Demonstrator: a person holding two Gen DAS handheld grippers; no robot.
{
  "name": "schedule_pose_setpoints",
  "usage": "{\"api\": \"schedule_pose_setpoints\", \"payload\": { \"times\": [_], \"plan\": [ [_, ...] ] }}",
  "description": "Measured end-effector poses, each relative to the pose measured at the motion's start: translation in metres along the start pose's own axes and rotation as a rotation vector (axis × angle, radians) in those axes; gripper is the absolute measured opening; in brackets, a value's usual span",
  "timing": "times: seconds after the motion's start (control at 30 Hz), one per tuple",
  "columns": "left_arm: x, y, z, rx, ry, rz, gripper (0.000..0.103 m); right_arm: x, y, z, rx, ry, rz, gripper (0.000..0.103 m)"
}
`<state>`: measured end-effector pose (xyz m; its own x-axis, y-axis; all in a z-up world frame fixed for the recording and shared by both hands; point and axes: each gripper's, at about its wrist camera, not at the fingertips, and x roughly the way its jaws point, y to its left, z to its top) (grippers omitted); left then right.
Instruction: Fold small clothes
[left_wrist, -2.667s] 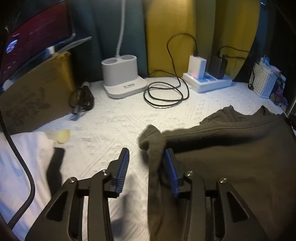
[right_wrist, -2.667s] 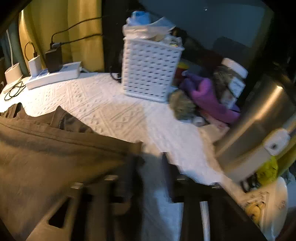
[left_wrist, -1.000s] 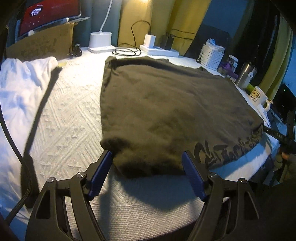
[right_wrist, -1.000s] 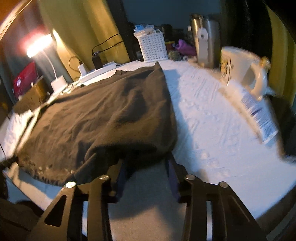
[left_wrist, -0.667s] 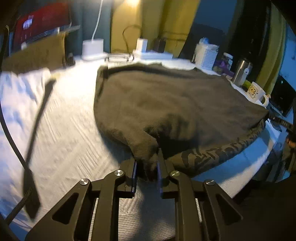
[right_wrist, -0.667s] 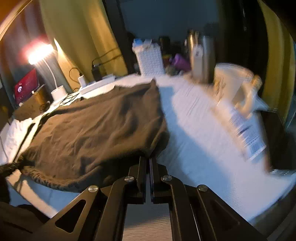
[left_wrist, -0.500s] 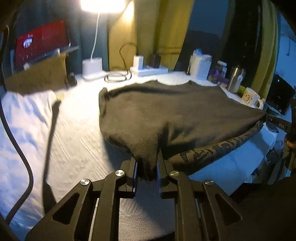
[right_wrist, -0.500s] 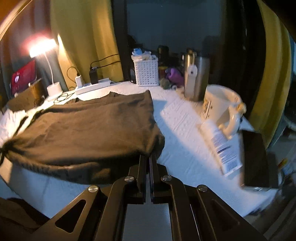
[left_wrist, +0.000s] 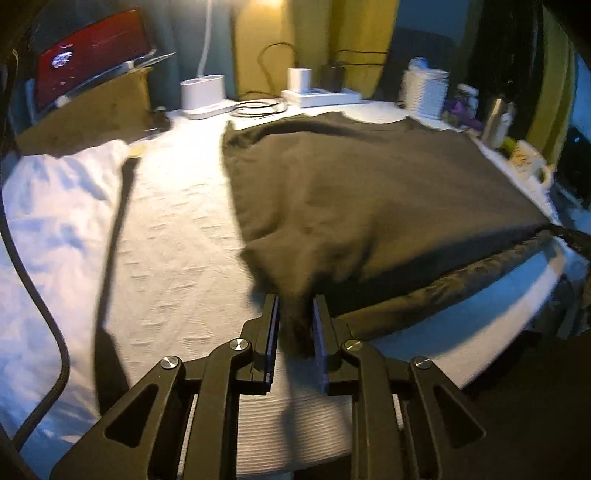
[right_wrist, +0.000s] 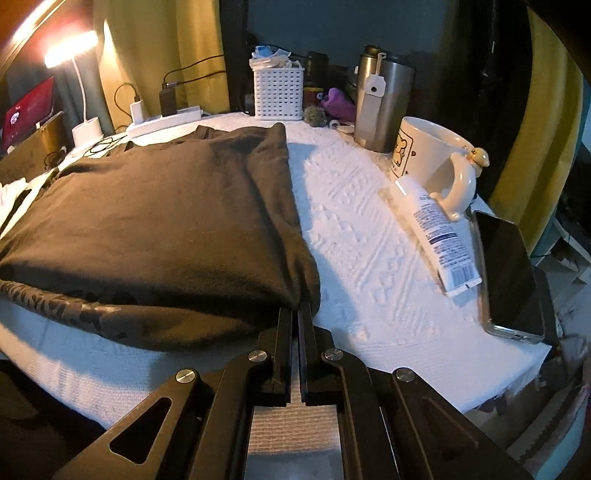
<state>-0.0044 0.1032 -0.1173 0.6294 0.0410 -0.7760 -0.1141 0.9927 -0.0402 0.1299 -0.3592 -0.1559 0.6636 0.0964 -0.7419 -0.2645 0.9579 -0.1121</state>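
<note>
A dark brown garment lies spread on the white textured table cover. My left gripper pinches its near left corner. Bunched cloth fills the gap between the pads, and the jaws are opening slightly. My right gripper is shut on the near right corner of the garment. The held top layer is raised a little along the front. Under it a printed lower layer shows along the near table edge.
A white cloth and a black cable lie at the left. At the back stand a lamp base, a power strip and a white basket. A steel tumbler, mug, tube and phone line the right edge.
Both grippers came from the garment's far edge to its near edge, closed on the two near corners, and raised the top layer slightly off the printed layer below.
</note>
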Motion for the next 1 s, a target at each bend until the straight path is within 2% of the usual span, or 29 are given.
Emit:
{"api": "schedule_pose_setpoints", "payload": {
  "times": [0.17,0.27,0.3,0.5,0.53,0.57,0.63,0.73,0.77,0.93,0.97,1.0],
  "plan": [
    [0.002,0.004,-0.006,-0.009,0.008,-0.001,0.020,0.001,0.001,-0.002,-0.004,0.004,-0.019,0.005],
    [-0.003,0.006,-0.005,-0.011,0.006,0.002,0.020,-0.001,-0.001,-0.002,-0.008,0.010,-0.068,0.028],
    [-0.006,0.009,-0.004,-0.019,0.003,-0.001,0.020,-0.001,-0.004,-0.002,0.002,0.012,-0.065,0.032],
    [-0.022,0.026,0.003,-0.094,-0.040,-0.041,0.021,-0.008,-0.010,0.001,0.027,0.011,-0.048,0.034],
    [-0.023,0.027,0.005,-0.107,-0.049,-0.046,0.026,-0.010,-0.010,0.002,0.032,0.008,-0.046,0.034],
    [-0.021,0.028,0.009,-0.120,-0.056,-0.049,0.044,-0.011,-0.010,0.003,0.037,0.005,-0.044,0.035],
    [-0.018,0.029,0.015,-0.142,-0.091,-0.047,0.065,-0.014,-0.011,0.005,0.047,-0.001,-0.040,0.035],
    [-0.004,0.027,0.024,-0.152,-0.097,-0.019,0.065,-0.018,-0.012,0.007,0.056,-0.009,-0.035,0.035],
    [0.002,0.026,0.026,-0.150,-0.087,-0.021,0.065,-0.019,-0.013,0.007,0.060,-0.011,-0.034,0.038],
    [0.029,0.021,0.013,-0.090,0.026,0.007,0.065,-0.024,-0.016,0.005,0.083,-0.009,-0.032,0.045],
    [0.026,0.024,0.009,-0.089,-0.003,0.007,0.065,-0.024,-0.017,0.003,0.087,-0.002,-0.030,0.046],
    [0.023,0.027,0.007,-0.099,0.000,0.011,0.065,-0.024,-0.017,0.000,0.089,0.005,-0.031,0.046]
  ]
}}
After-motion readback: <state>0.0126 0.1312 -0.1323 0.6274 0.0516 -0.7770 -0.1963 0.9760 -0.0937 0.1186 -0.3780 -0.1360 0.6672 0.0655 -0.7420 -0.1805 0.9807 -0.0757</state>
